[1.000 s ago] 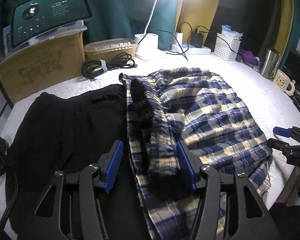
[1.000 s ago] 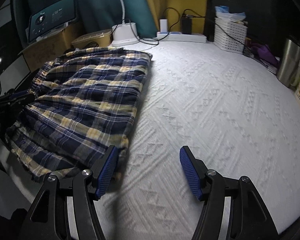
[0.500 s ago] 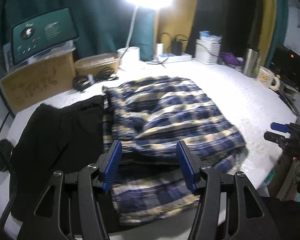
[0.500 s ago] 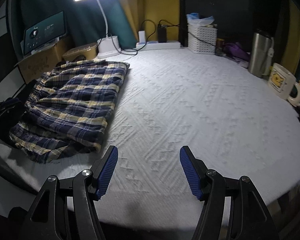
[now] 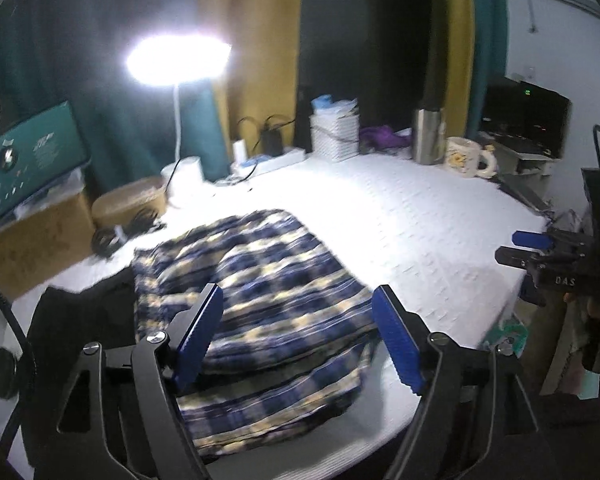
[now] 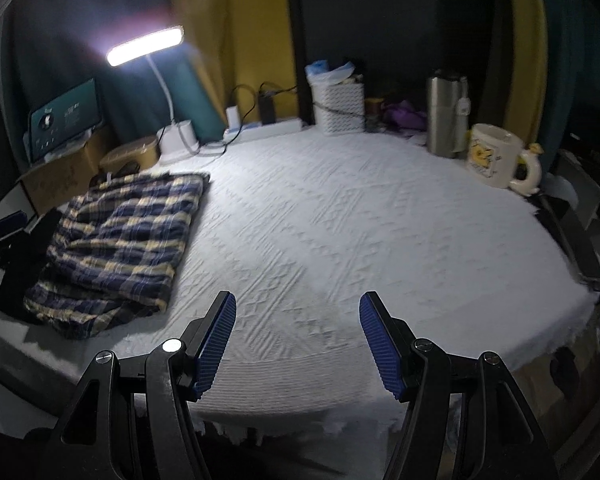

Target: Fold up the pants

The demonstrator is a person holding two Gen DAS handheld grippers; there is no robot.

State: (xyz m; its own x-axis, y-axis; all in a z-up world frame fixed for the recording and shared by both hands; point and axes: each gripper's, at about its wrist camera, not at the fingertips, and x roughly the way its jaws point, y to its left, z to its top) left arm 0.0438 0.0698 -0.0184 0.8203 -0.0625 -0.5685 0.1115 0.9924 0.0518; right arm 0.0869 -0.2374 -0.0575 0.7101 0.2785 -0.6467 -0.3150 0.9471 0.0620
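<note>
The blue and cream plaid pants (image 5: 256, 300) lie folded in a loose stack on the white textured cover (image 5: 400, 220), near its front left edge. In the right wrist view the plaid pants (image 6: 128, 236) sit at the left. My left gripper (image 5: 296, 336) hangs above and in front of the stack, its jaws opening, with nothing between the blue pads. My right gripper (image 6: 296, 340) is open over the bare front edge of the cover, and the right gripper (image 5: 516, 248) also shows at the right edge of the left wrist view. A black garment (image 5: 80, 316) lies left of the pants.
A lit desk lamp (image 6: 144, 46), a cardboard box (image 5: 32, 240), coiled cables (image 5: 108, 238), a power strip (image 6: 264, 128), a white basket (image 6: 338, 108), a steel flask (image 6: 446, 110) and a cream mug (image 6: 496, 160) line the back and right. The cover (image 6: 360, 220) spreads wide to the right.
Both grippers pulled back and rose away from the table. The left one let go of the plaid fabric it was over and its jaws widened. The pants now lie folded.
</note>
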